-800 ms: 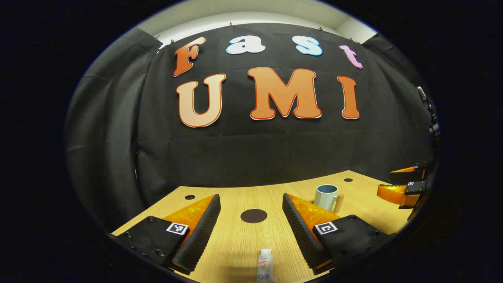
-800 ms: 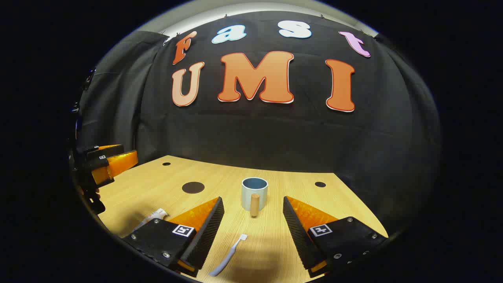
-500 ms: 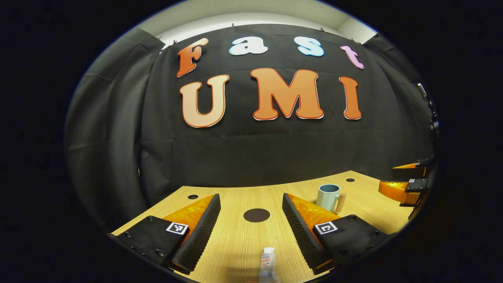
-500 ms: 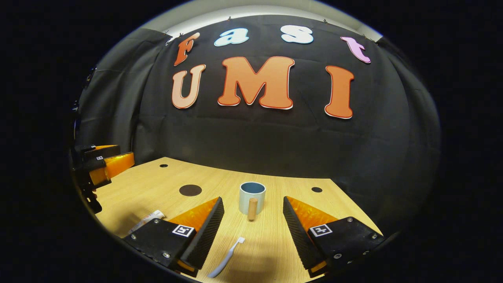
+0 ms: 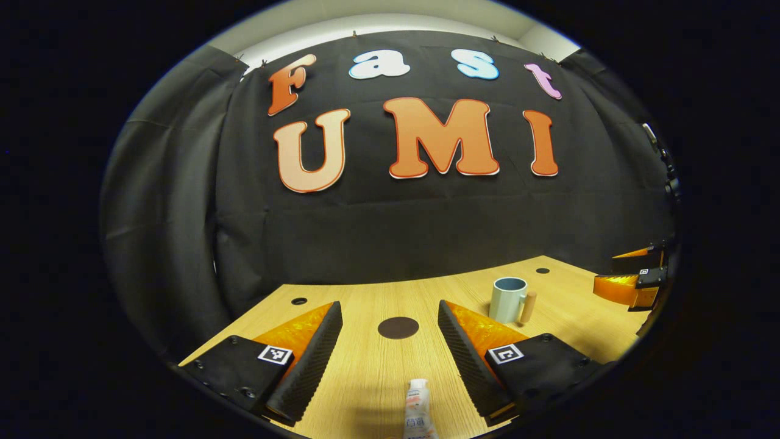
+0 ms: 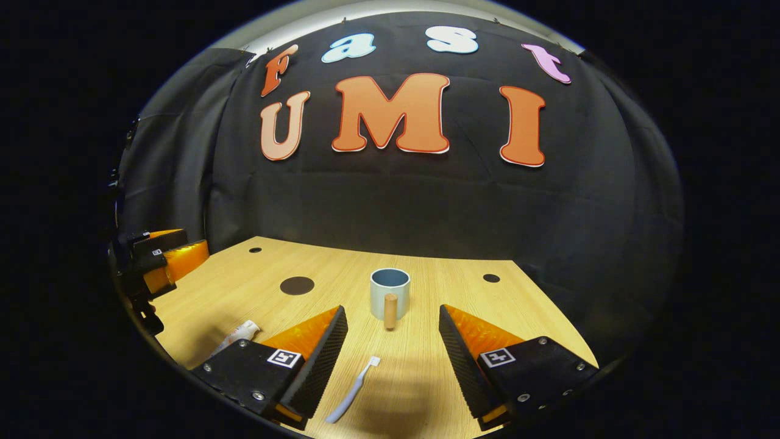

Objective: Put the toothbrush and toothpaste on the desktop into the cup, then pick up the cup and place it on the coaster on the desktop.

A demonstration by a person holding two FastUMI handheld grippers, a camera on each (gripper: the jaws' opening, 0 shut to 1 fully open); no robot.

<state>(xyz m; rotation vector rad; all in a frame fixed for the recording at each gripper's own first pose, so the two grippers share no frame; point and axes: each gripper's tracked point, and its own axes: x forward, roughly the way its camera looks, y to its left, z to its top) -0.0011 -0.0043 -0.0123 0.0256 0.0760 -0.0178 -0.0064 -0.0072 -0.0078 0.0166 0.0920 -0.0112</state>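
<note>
Light wood grain covers the desktop (image 6: 426,366), and we take the cup (image 6: 390,292) as our reference for all positions. In the right gripper view, the cup stands upright near the desktop's middle, its pale body showing a blue interior and its wooden handle (image 6: 390,311) turned toward the camera. We cannot see the bottom of its interior.

The toothbrush (image 6: 353,390) lies flat on the near side of the cup, bristle head toward it, well apart from it. Its handle end runs to the lower edge of the view. The toothpaste (image 6: 237,334) lies to the near left of the cup; the right gripper's own left finger hides its lower part. In the left gripper view, the toothpaste (image 5: 417,410) is cut off at the bottom edge, and its print is too small to make out.

The coaster (image 6: 297,285), a dark round disc, lies flat to the left of the cup, apart from it.

The right gripper (image 6: 393,347) stands wide open and holds nothing, the toothbrush lying between its fingers below. The left gripper (image 5: 390,341) likewise stands wide open and empty, with the coaster (image 5: 398,327) showing in the gap. Small dark holes (image 6: 491,278) mark the desktop beyond the cup.
</note>
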